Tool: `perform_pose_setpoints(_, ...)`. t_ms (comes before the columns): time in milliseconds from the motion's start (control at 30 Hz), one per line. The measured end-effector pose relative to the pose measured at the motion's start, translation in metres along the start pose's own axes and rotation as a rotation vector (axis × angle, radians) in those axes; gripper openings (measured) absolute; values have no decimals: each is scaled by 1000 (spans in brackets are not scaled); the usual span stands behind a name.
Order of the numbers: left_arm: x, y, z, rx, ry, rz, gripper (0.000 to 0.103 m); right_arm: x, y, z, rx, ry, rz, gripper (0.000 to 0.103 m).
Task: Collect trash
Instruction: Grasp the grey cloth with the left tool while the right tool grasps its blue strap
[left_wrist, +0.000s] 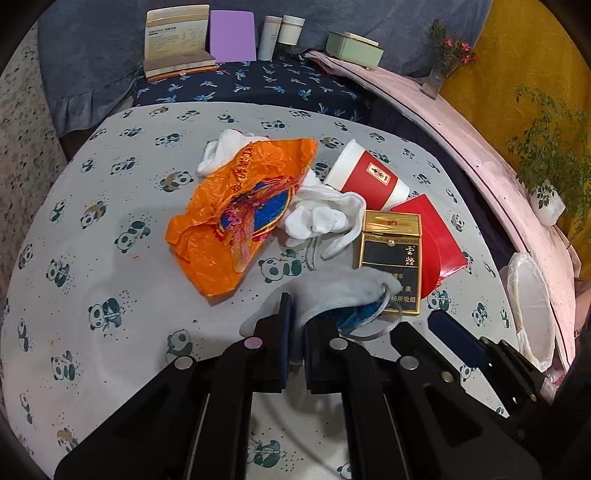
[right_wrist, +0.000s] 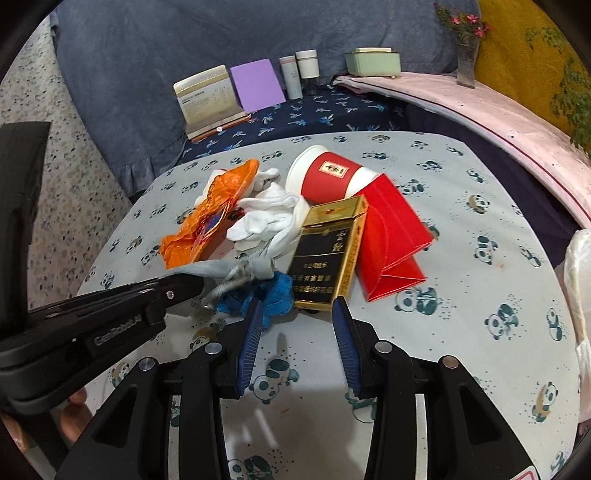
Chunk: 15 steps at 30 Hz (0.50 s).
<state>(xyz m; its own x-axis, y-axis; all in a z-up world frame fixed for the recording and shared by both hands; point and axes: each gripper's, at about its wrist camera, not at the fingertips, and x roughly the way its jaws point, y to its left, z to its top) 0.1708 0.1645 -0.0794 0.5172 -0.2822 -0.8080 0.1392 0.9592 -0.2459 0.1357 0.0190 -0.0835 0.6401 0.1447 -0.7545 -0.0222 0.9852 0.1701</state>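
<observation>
Left wrist view first: we see our left tool low in the middle of the frame, its pads closed tight on the edge of a grey cloth pouch, with a blue crumpled scrap tucked under the pouch. Just above and right of it lies a black and gold cigarette box, overlapping a red envelope. Above that a red and white paper cup lies on its side. White gloves sit in the middle of the pile, touching an orange plastic bag at centre left. All this rests on the bench, covered with a panda-print cloth. A clear plastic bag shows at the right edge. In the right wrist view, our right tool hovers at lower centre, jaws partly open with nothing between them, its tips just below the cigarette box and beside the blue scrap. The left tool enters from the left, clamped on the grey pouch.
</observation>
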Motion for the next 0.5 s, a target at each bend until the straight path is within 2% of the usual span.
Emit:
perform_pose_setpoints(333, 0, 19, -6, -38, 12, 18, 5, 22, 11, -1, -9, 43, 29, 39)
perform_pose_setpoints(500, 5, 24, -7, -43, 24, 22, 5, 32, 13, 0, -4, 55, 42, 33)
